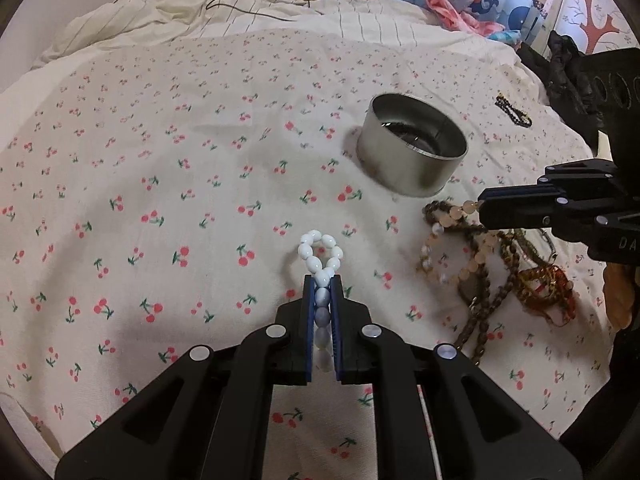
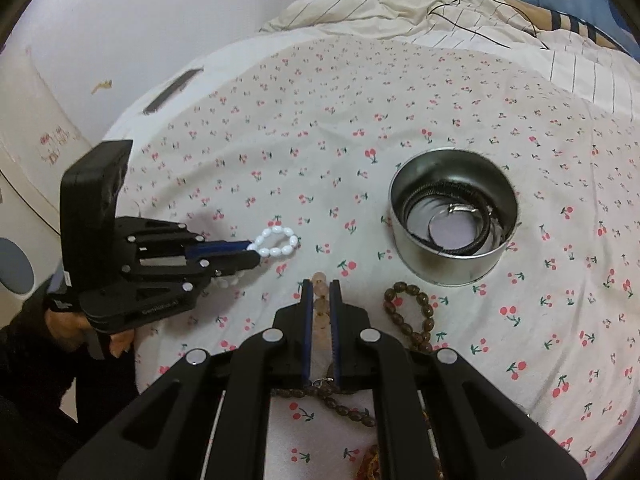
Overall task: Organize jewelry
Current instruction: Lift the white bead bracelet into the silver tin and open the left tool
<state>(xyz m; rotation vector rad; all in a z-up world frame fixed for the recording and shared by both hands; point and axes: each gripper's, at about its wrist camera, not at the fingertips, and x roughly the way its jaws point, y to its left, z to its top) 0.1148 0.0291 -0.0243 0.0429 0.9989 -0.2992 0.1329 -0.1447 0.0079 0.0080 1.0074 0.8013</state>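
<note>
My left gripper (image 1: 322, 280) is shut on a white bead bracelet (image 1: 320, 249), whose loop sticks out past the fingertips above the cherry-print sheet. From the right wrist view the same left gripper (image 2: 253, 251) holds the white bead bracelet (image 2: 278, 241) left of centre. My right gripper (image 2: 321, 283) is shut on a pale peach bead bracelet (image 2: 320, 280); in the left wrist view that right gripper (image 1: 482, 205) pinches the peach bead bracelet (image 1: 466, 207) over a jewelry pile (image 1: 504, 272). A round metal tin (image 2: 454, 216) holds a black cord and a ring. The metal tin (image 1: 412, 148) stands ahead to the right.
A brown bead bracelet (image 2: 410, 310) lies right of my right gripper. A small dark bracelet (image 1: 514, 111) rests beyond the tin. Red and amber strands (image 1: 548, 284) tangle in the pile. A rumpled striped duvet (image 1: 240, 4) with thin black cords lies at the back. A person's hand (image 2: 68, 322) holds the left gripper.
</note>
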